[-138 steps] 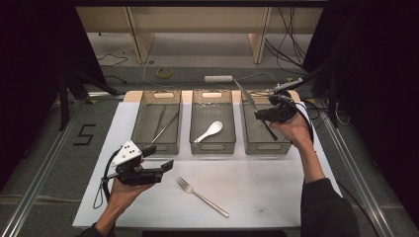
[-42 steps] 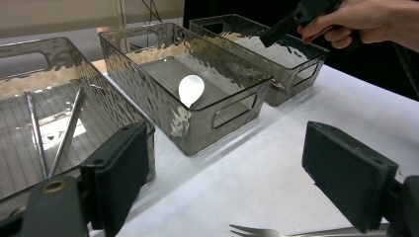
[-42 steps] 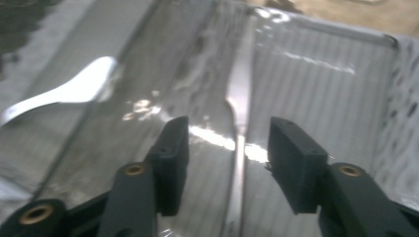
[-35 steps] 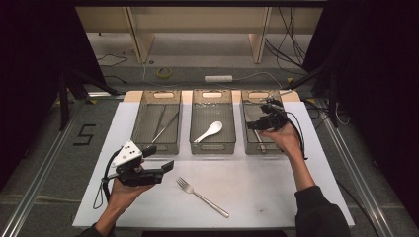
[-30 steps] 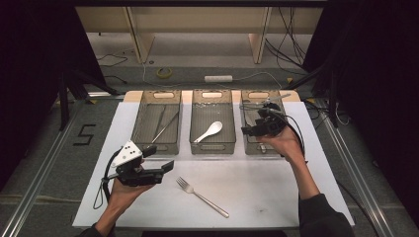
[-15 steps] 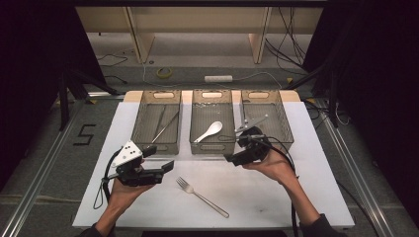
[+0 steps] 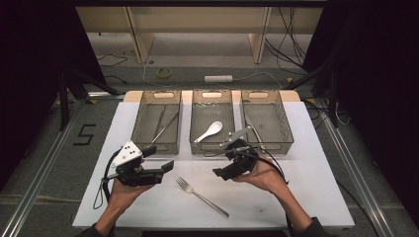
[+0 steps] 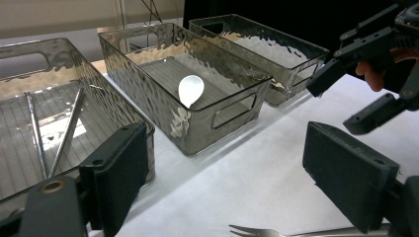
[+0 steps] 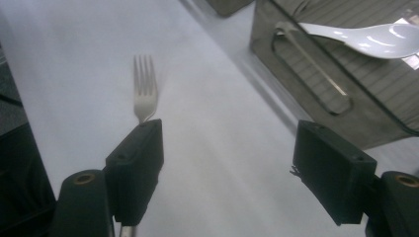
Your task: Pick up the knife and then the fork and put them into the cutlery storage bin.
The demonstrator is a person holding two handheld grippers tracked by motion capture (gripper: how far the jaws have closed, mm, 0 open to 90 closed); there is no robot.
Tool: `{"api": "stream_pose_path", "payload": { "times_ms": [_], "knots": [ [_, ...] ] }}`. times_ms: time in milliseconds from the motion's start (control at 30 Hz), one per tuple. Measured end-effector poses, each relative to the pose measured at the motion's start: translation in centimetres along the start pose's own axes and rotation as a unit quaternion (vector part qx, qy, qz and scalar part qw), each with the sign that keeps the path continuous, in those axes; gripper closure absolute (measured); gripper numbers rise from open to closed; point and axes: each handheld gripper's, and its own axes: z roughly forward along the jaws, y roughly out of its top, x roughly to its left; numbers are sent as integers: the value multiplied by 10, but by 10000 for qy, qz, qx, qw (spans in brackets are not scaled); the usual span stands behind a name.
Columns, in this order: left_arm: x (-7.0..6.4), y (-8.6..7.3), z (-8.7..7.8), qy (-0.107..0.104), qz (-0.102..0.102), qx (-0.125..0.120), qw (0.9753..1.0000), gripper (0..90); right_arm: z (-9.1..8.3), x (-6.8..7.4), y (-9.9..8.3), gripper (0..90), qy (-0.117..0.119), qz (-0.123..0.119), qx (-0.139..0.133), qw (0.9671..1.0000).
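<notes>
Table covered in white comes first in our account, as it is the largest thing before us, and it carries everything else. Along its far edge we see three clear bins side by side. The left bin holds thin metal rods, the middle bin holds a white spoon lying with its bowl toward the right bin, and the right bin has a thin metal piece lying near its left wall, though we cannot tell what it is. In the left gripper view the same spoon rests on the ribbed floor of the middle bin.

Next come our two tools. The left gripper is held in our left hand over the near left part of the table, just in front of the left bin, and its jaws stand well apart with nothing between them. The right gripper is held in our right hand just in front of the middle bin, tipped down toward the table, and its jaws are also wide apart and hold nothing.

Smallest is the fork. It lies flat on the white surface between the two grippers, tines toward the bins, handle running toward our right. In the right gripper view the fork lies on the cloth beyond the left-hand jaw, its handle passing behind that jaw; we cannot tell whether they touch.
</notes>
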Motion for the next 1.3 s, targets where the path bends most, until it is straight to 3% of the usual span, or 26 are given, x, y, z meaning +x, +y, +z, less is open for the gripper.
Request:
{"api": "stream_pose_path", "payload": {
  "times_ms": [667, 1033, 1300],
  "knots": [
    [0, 0, 0, 8, 9, -5, 10000, 174, 28, 35, 4, 318, 301, -526, 499, 9969],
    [0, 0, -1, 12, 3, -17, 10000, 174, 50, 49, -1, 376, 394, -826, 943, 9913],
    [0, 0, -1, 7, -5, -21, 10000, 174, 61, 52, -5, 419, 488, -862, 1160, 9883]
  ]
}}
